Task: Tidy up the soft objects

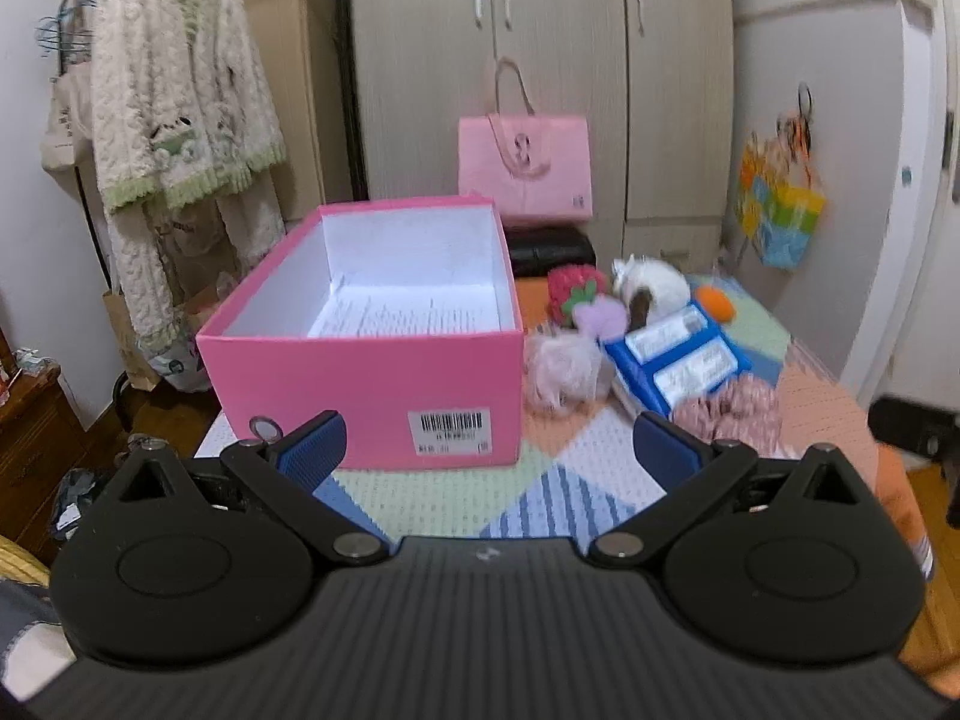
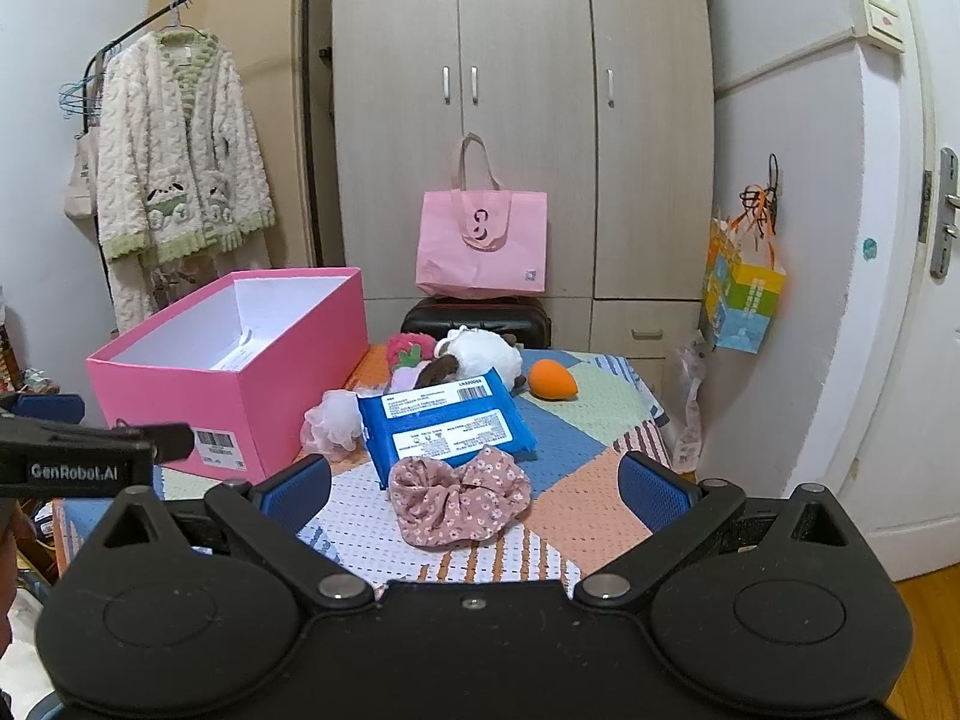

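While both tongs hang spread and empty, I size up the pile. Right tongs (image 2: 474, 489) sit just short of the pink floral scrunchie (image 2: 459, 504), which lies on the patchwork desk (image 2: 588, 420) cloth, its far edge touching the blue wipes pack (image 2: 444, 423). Left tongs (image 1: 489, 447) face the pink box (image 1: 360, 384), open-topped, only a paper sheet inside that I can see.

Handling, as I judge it:
- Scrunchie: near weightless, all slack fabric, no stiff edge. I'd pinch through the bunched ring at its nearest fold; it will squash and droop, not slip.
- Wipes pack: floppy, slick film. Grip a short edge deep, or it slides.
- Pale mesh pouf (image 2: 333, 420), beside the box: springy, snags on pads.
- White plush (image 2: 486, 354), strawberry plush (image 2: 408, 351): soft, take the body mid-bulk.
- Orange sponge (image 2: 552, 381): rounded, may squirt out of a light pinch.

Nothing fragile. Scrunchie looks the easiest first pick for the right side.
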